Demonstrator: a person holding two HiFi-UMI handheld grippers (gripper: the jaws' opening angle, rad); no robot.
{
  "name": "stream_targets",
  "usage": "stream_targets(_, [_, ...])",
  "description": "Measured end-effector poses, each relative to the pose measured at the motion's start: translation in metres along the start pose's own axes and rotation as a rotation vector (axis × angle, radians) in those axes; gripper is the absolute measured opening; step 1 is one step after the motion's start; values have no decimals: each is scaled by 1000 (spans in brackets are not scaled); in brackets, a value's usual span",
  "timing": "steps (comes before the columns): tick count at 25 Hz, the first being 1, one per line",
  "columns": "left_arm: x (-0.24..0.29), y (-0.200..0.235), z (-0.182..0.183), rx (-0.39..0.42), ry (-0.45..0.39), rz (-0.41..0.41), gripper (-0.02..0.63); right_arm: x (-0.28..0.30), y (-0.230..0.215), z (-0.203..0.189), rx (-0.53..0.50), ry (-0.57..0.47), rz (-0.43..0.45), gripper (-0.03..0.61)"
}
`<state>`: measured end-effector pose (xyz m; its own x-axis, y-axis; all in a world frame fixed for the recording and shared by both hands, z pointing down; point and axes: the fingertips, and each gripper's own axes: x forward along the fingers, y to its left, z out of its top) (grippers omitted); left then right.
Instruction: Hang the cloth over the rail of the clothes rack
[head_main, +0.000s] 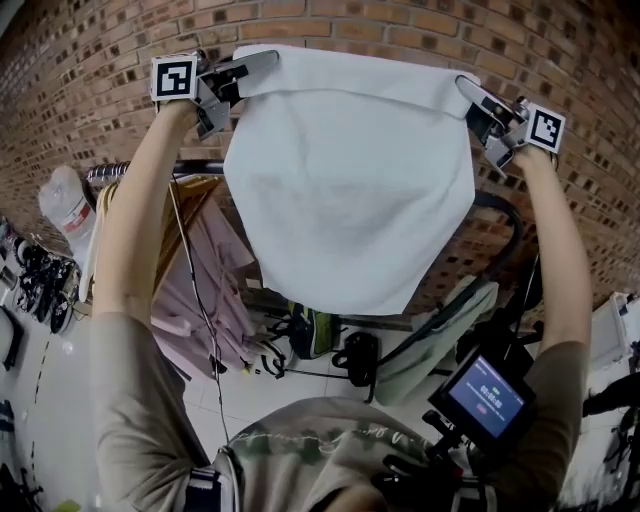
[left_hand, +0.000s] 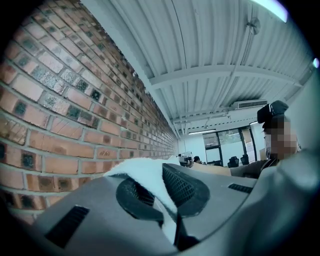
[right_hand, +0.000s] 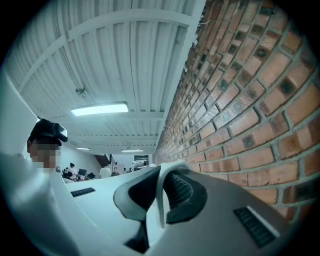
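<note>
Small screen (head_main: 487, 398): lit blue, low at the right, nearest the head camera
Left gripper (head_main: 262, 62): jaws clamped on the upper left corner of the cloth (head_main: 350, 190)
Right gripper (head_main: 468, 88): jaws pinched on the upper right corner, white fabric between the pads
Cloth: stretched between both grippers, held high, lower edge hanging free
Rail (head_main: 200, 167): below the cloth's top edge, passing behind it; hung garments (head_main: 200, 290) crowd its left part
Room: brick wall (head_main: 400, 30) close behind both grippers

Arms (head_main: 140, 220) raised; left claw (head_main: 264, 62), right claw (head_main: 469, 89) clamped.
</note>
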<state>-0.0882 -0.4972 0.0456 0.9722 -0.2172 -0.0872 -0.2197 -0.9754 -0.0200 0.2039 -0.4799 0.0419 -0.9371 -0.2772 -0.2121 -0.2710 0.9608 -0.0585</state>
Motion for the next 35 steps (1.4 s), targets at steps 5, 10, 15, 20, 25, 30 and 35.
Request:
stream_targets(5, [2, 29, -18, -12, 32, 87, 15, 4, -11, -19, 39, 15, 9, 17])
stream_targets(10, [0, 41, -25, -75, 28, 97, 15, 8, -18, -24, 62, 26, -7, 17])
stream_targets(15, [3, 44, -38, -131, 48, 72, 15, 9, -26, -30, 69, 52, -22, 17])
stream_targets(20, [2, 50, -49, -202, 36, 76, 15, 12, -36, -42, 122, 61, -26, 17])
stream_targets(25, [3, 53, -60, -244, 38, 87, 17, 11, -45, -57, 145, 88, -40, 18])
stream_targets(30, [6, 48, -71, -301, 57, 70, 111, 14, -47, -59, 181, 68, -51, 18])
stream_targets(35, [9, 46, -79, -327, 92, 47, 280, 16, -48, -68, 195, 106, -73, 123])
